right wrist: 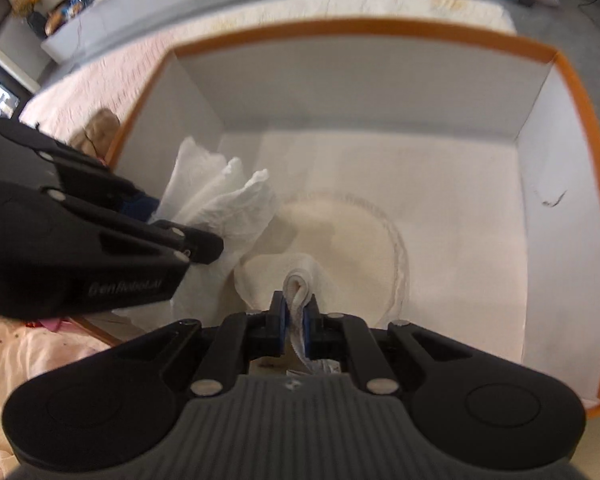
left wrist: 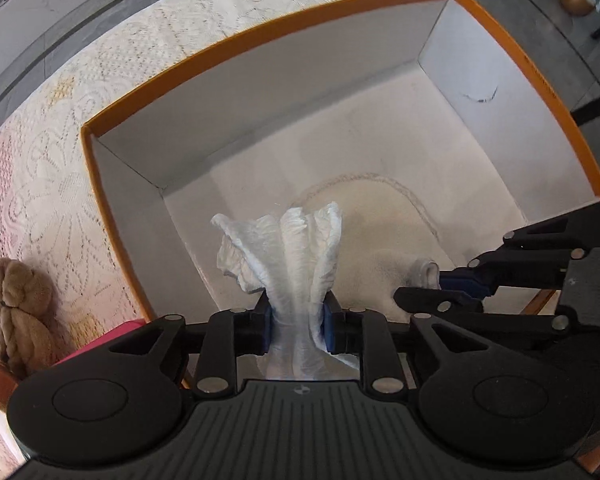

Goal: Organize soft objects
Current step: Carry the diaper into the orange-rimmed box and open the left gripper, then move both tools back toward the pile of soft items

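Left tongs [left wrist: 296, 322] nearest lens, clenched on white crinkled cloth [left wrist: 288, 248]; cloth's long axis runs toward 12 o'clock, fanning out over orange-rimmed box [left wrist: 236, 46] floor. Right tongs [right wrist: 296, 322] clenched on cream towel fold [right wrist: 298, 282], towel bulk at 12 o'clock inside same box. Right tongs sit at 3 o'clock from left. Both loads over box; release judged next. Brown knitted toy [left wrist: 18, 312] outside, 9 o'clock, on lace counter [left wrist: 40, 208].

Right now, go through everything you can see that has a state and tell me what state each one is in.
Left gripper: clamped on the bunched white cloth, over the box.
Right gripper: shut on the cream cloth's folded edge.
White crinkled cloth: gathered, held upright in the box.
Cream cloth: mostly lying on the box floor.
Orange-rimmed box: open, no lid on it.
Brown knotted plush: outside the box, on the lace tablecloth.
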